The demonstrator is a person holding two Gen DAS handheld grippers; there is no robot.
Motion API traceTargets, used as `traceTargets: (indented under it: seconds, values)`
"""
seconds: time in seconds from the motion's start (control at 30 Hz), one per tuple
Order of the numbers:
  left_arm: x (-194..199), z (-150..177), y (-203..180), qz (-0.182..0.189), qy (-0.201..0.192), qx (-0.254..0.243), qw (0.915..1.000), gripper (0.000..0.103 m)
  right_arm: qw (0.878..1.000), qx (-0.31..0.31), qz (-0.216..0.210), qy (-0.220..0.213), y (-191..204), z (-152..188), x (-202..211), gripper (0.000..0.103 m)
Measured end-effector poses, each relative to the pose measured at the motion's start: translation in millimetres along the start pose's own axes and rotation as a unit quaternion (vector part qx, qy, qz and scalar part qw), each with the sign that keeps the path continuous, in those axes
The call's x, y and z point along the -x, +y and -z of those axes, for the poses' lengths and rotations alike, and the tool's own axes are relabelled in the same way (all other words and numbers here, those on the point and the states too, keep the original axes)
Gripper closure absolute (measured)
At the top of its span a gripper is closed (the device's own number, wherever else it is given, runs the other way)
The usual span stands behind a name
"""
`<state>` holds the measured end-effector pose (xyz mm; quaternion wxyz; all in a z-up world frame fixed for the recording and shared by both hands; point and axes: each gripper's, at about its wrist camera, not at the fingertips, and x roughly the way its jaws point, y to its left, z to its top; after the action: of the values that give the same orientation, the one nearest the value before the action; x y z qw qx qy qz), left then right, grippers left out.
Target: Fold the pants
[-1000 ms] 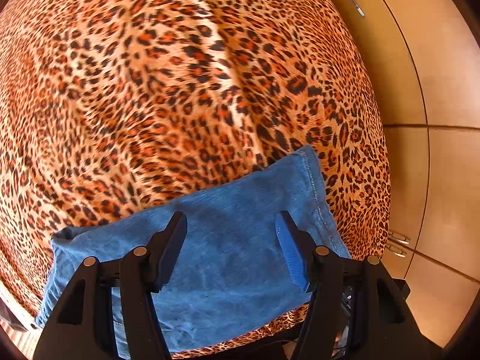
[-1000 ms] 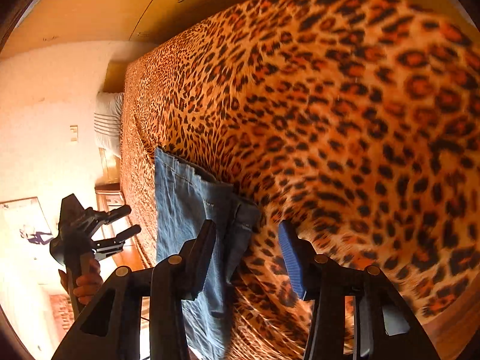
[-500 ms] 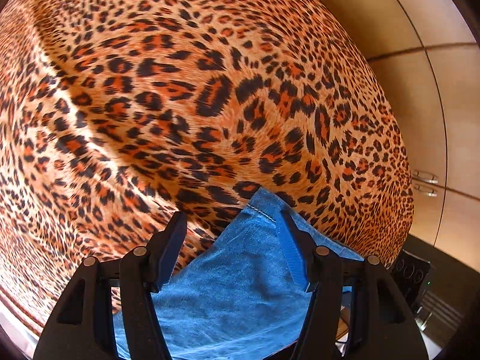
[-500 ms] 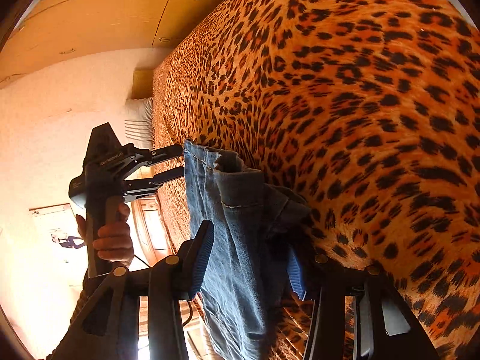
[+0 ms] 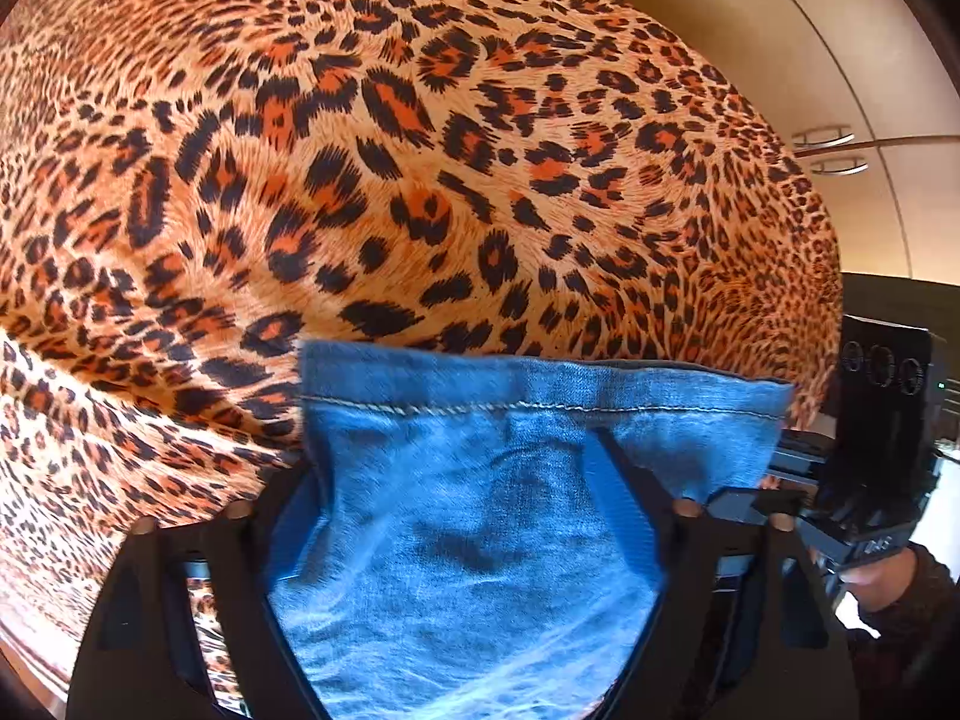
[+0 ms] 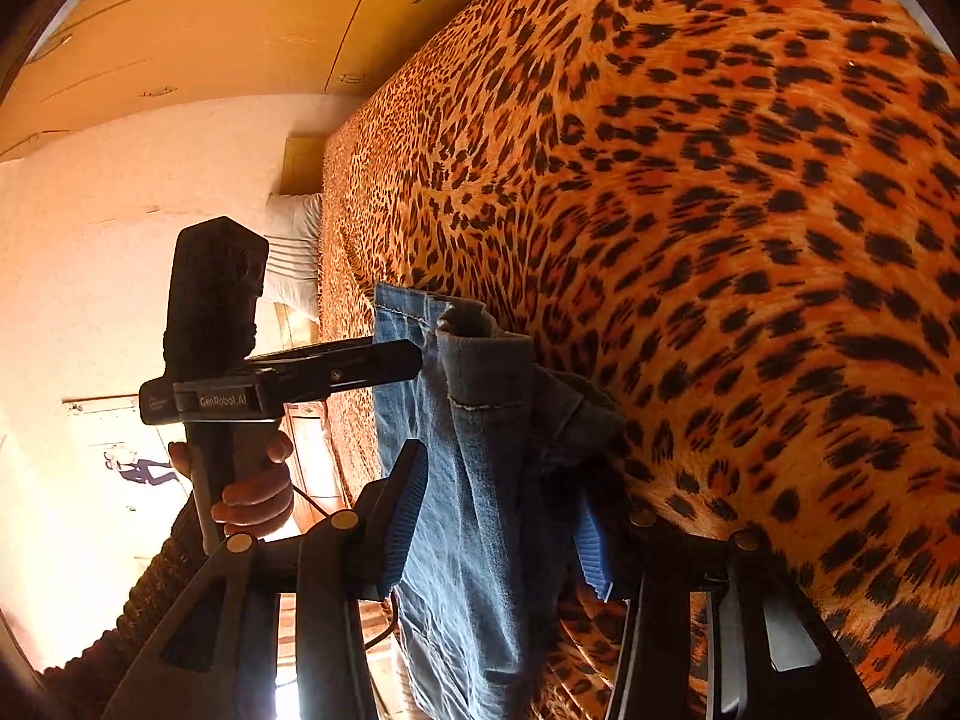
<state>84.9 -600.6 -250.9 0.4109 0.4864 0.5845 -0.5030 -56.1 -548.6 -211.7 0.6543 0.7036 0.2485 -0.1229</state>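
Observation:
Blue denim pants point(image 5: 480, 516) lie at the near edge of a leopard-print bed point(image 5: 420, 150). In the left wrist view the hemmed edge of the pants fills the space between my left gripper's point(image 5: 462, 480) fingers, which stand wide apart around the cloth. In the right wrist view the pants point(image 6: 480, 450) hang bunched between my right gripper's point(image 6: 498, 510) blue pads, which are also apart around the folded cloth. The left gripper point(image 6: 360, 366) shows there, its fingers on the far hem of the pants.
The leopard bedspread point(image 6: 720, 210) covers the whole bed. Wooden wardrobe doors point(image 6: 210, 30) stand behind it. A white pillow point(image 6: 294, 252) lies at the bed's far end. The right hand-held gripper point(image 5: 882, 462) shows at the left view's right edge.
Both grippers have moved in onto the pants. The cloth now sits deeper between each pair of fingers, and the hem has lifted in front of the left camera.

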Motion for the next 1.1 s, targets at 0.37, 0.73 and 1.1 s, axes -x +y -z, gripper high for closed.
traceTargets:
  seconds: [0.37, 0.73, 1.1]
  values:
    - [47, 46, 8, -0.029, -0.082, 0.065, 0.9941, 0.092, 0.999, 0.016, 0.032, -0.015, 14, 8, 5, 0.094]
    - [137, 151, 58, -0.006, -0.161, 0.151, 0.9752, 0.092, 0.975, 0.216, 0.056, 0.005, 118, 43, 16, 0.094]
    - [117, 252, 80, 0.012, -0.169, 0.249, 0.9535, 0.092, 0.904, 0.404, 0.081, 0.114, 184, 149, -25, 0.094]
